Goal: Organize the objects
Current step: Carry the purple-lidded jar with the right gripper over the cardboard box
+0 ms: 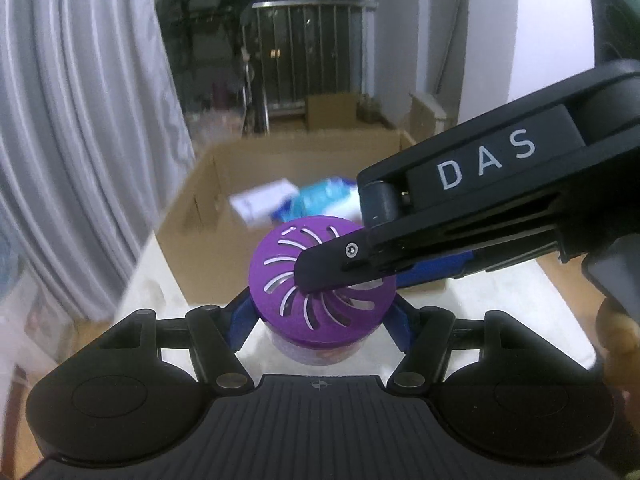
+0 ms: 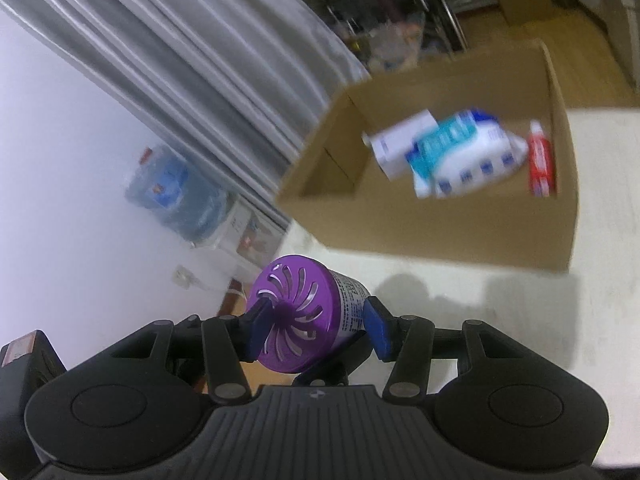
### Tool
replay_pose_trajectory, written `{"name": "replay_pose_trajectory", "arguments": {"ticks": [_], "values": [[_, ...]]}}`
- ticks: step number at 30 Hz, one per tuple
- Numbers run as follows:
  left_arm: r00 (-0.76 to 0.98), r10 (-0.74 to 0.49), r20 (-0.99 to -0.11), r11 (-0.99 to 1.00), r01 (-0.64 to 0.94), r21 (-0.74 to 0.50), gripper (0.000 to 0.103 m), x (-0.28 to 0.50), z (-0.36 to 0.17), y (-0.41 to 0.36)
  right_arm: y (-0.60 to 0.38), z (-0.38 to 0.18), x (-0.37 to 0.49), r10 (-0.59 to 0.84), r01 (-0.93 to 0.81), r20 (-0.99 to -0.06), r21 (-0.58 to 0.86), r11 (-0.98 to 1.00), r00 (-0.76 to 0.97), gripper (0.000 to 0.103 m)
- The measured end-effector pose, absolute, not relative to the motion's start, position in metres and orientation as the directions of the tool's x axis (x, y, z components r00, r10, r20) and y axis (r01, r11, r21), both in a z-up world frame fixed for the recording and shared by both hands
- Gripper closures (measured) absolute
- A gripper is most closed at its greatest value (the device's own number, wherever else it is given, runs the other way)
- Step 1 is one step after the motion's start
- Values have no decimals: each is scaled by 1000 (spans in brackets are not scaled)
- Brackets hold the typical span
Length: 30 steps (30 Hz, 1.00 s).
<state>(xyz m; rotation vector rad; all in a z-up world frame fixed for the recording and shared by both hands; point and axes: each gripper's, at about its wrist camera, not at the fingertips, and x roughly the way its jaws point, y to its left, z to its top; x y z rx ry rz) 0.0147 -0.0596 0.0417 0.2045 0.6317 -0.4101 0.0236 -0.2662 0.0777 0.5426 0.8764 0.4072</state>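
Observation:
A jar with a purple slotted lid [image 1: 288, 264] is held off the white table by both grippers. My left gripper [image 1: 320, 324] is shut on its sides, with a blue pad [image 1: 240, 320] on each flank. My right gripper [image 2: 316, 328] is shut on it end to end. One of its blue pads [image 2: 256, 328] presses the lid face and the other sits on the jar's base. In the left wrist view the right gripper's black finger [image 1: 332, 264] lies across the lid. The jar [image 2: 304, 312] appears tilted in the right wrist view.
An open cardboard box [image 2: 440, 236] stands on the table beyond the jar. It holds a white carton [image 2: 392, 148], a blue-white tissue pack [image 2: 468, 160] and a red tube [image 2: 540, 164]. A grey curtain [image 1: 80, 140] hangs on the left, with a water bottle [image 2: 172, 188] on the floor.

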Motion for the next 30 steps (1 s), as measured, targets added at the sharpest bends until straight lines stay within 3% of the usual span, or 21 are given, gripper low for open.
{"name": "replay_pose_trajectory", "arguments": {"ticks": [6, 12, 23, 30], "values": [[755, -301, -582, 876, 461, 145, 37, 61, 72, -73, -266, 111, 65, 528, -159, -579, 567, 808, 621, 44], [724, -268, -636, 835, 503, 221, 36, 122, 78, -95, -274, 115, 127, 521, -145, -603, 560, 816, 605, 44], [448, -223, -866, 854, 518, 48, 36, 226, 21, -96, -283, 41, 221, 567, -22, -725, 609, 793, 390, 44], [353, -200, -914, 854, 521, 14, 32, 243, -1, -88, -277, 9, 233, 590, 6, -749, 621, 784, 302, 44]]}}
